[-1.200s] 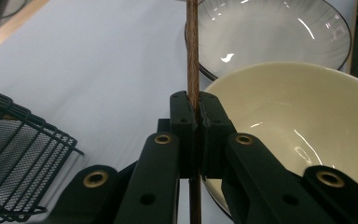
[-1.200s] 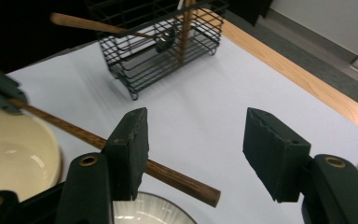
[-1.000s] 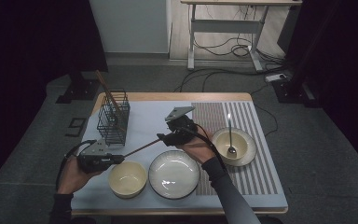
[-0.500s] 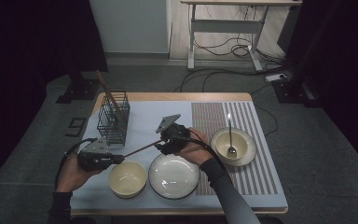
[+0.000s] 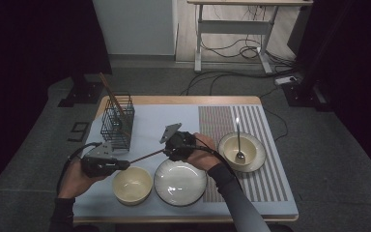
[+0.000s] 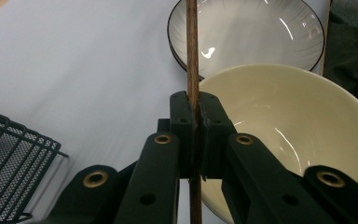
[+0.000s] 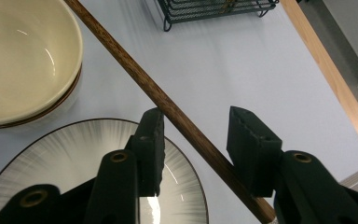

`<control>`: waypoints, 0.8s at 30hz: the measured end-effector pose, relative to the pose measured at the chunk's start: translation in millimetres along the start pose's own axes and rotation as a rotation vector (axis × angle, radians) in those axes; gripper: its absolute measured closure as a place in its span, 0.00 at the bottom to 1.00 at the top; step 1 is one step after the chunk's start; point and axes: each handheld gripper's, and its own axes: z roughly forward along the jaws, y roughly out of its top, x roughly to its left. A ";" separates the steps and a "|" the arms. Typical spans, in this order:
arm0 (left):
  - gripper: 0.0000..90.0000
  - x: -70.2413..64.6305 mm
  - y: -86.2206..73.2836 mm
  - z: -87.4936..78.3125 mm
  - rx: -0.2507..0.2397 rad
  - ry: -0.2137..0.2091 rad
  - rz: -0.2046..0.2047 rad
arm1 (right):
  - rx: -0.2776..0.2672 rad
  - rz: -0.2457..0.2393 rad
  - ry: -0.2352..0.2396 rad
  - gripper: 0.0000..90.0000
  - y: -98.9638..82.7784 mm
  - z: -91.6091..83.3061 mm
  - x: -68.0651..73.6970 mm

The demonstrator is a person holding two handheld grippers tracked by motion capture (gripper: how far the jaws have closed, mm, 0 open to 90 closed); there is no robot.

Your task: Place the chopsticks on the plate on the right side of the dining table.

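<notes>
One brown wooden chopstick (image 5: 147, 155) we see from above, spanning left gripper (image 5: 121, 164) to right gripper (image 5: 166, 153), just beyond the cream bowl (image 5: 132, 185). Left gripper view: jaws clamp its grained shaft. Right gripper view: it lies between closing, unclamped jaws.

Low in the left of the frame, the left gripper (image 5: 107, 165) is clamping one end of a brown chopstick (image 5: 147, 155), which is slanting up to the right gripper (image 5: 173, 147) at centre. Its jaws have just been closing, the stick between them. Below are sitting a cream bowl (image 5: 132, 185) and a white plate (image 5: 180, 182).
</notes>
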 end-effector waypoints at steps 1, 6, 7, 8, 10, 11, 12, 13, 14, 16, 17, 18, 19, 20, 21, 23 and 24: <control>0.95 0.2 0.1 -0.4 0.000 0.000 0.000 | -0.002 -0.001 0.001 0.64 -0.1 -0.2 -0.1; 0.95 0.2 0.5 -0.5 -0.006 0.003 0.003 | 0.011 -0.012 0.019 0.68 -0.9 -0.9 0.5; 0.94 0.1 0.5 -0.4 -0.009 0.004 0.001 | 0.016 -0.015 0.021 0.69 -1.2 -0.7 0.9; 0.94 0.0 0.5 -0.2 -0.011 0.006 0.001 | 0.016 -0.017 0.026 0.70 -1.7 -0.4 1.1; 0.93 -0.1 0.6 -0.1 -0.012 0.014 0.000 | 0.021 -0.016 0.032 0.71 -2.4 -1.0 1.6; 0.93 -0.1 0.5 -0.1 -0.013 0.018 0.000 | 0.022 -0.016 0.039 0.71 -2.6 -1.4 1.3; 0.92 0.0 0.5 -0.1 -0.014 0.024 0.000 | 0.023 -0.015 0.044 0.72 -2.9 -2.0 1.4; 0.91 0.0 0.4 -0.3 -0.015 0.034 -0.001 | 0.023 -0.016 0.051 0.73 -3.2 -2.4 1.4; 0.90 0.1 0.3 -0.4 -0.016 0.044 -0.003 | 0.023 -0.022 0.059 0.75 -3.7 -2.7 1.4; 0.89 0.2 0.2 -0.5 -0.018 0.058 -0.004 | 0.028 -0.024 0.078 0.77 -4.8 -3.5 1.6; 0.88 0.2 0.2 -0.5 -0.020 0.069 -0.004 | 0.034 -0.028 0.090 0.78 -5.5 -3.6 1.9; 0.87 0.3 0.3 -0.5 -0.022 0.074 -0.005 | 0.040 -0.038 0.106 0.80 -6.3 -3.8 1.7; 0.86 0.1 0.6 -0.4 -0.021 0.083 -0.003 | 0.044 -0.038 0.118 0.81 -7.0 -3.9 2.4; 0.84 -0.1 0.9 0.0 -0.022 0.093 -0.003 | 0.048 -0.043 0.141 0.82 -7.7 -4.1 2.1; 0.83 -0.2 1.4 0.5 -0.019 0.097 -0.001 | 0.047 -0.045 0.148 0.84 -8.3 -4.2 3.1; 0.81 -1.0 2.4 1.6 -0.015 0.127 -0.002 | 0.052 -0.045 0.169 0.86 -9.4 -4.3 5.8; 0.79 -1.0 2.7 1.7 -0.016 0.132 -0.005 | 0.055 -0.044 0.187 0.87 -10.0 -4.9 6.5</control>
